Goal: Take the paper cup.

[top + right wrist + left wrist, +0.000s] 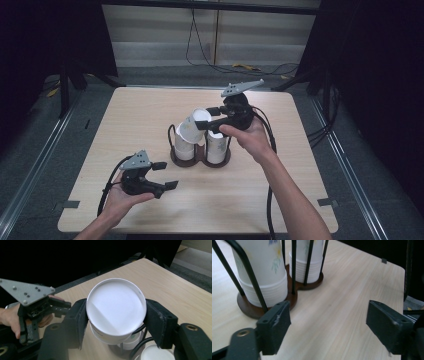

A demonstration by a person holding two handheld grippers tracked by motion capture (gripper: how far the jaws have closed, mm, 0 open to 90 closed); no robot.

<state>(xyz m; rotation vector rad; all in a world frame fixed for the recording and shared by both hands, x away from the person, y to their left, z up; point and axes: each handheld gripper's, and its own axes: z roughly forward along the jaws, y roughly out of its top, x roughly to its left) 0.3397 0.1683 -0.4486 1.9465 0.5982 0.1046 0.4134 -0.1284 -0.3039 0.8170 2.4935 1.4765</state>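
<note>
Right gripper [116, 317] clamps the tilted paper cup [115, 307] above the holder [200, 156].

In the left gripper view the two cup stacks [264, 272] are cut off at twelve o'clock; the held cup [116, 307] hides the holder [125, 350] at six o'clock.

A pale wooden table [150, 115] sits on a grey floor [345, 165]. Black cables [200, 47] hang down a light panelled wall [165, 30] behind it, and something small and yellow [245, 66] lies on the floor by the wall's foot.
</note>
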